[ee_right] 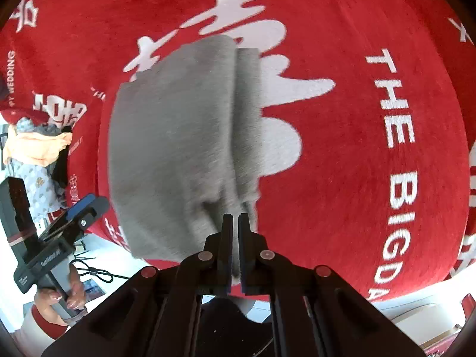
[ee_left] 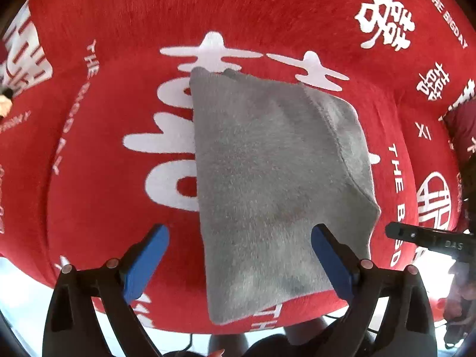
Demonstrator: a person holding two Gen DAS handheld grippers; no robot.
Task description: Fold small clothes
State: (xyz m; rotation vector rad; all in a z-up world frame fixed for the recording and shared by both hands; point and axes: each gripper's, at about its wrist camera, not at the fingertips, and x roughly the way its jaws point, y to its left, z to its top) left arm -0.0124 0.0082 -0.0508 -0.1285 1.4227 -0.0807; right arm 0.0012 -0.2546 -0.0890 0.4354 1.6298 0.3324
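A small grey fleece garment (ee_left: pixel 267 178) lies on a red blanket with white characters (ee_left: pixel 119 89). My left gripper (ee_left: pixel 239 255) is open, its blue fingers (ee_left: pixel 145 261) spread over the garment's near end, touching nothing. My right gripper (ee_right: pixel 235 223) is shut on the grey garment (ee_right: pixel 172 148), pinching its near edge and lifting a fold along its right side. The right gripper also shows at the right edge of the left wrist view (ee_left: pixel 422 238). The left gripper shows at the left of the right wrist view (ee_right: pixel 83 208).
The red blanket (ee_right: pixel 357 89) covers the whole work surface and ends at a near edge (ee_left: pixel 178 324). A pile of other small clothes, orange and grey (ee_right: pixel 35 145), lies at the far left. A cable (ee_right: pixel 95 270) hangs below the blanket's edge.
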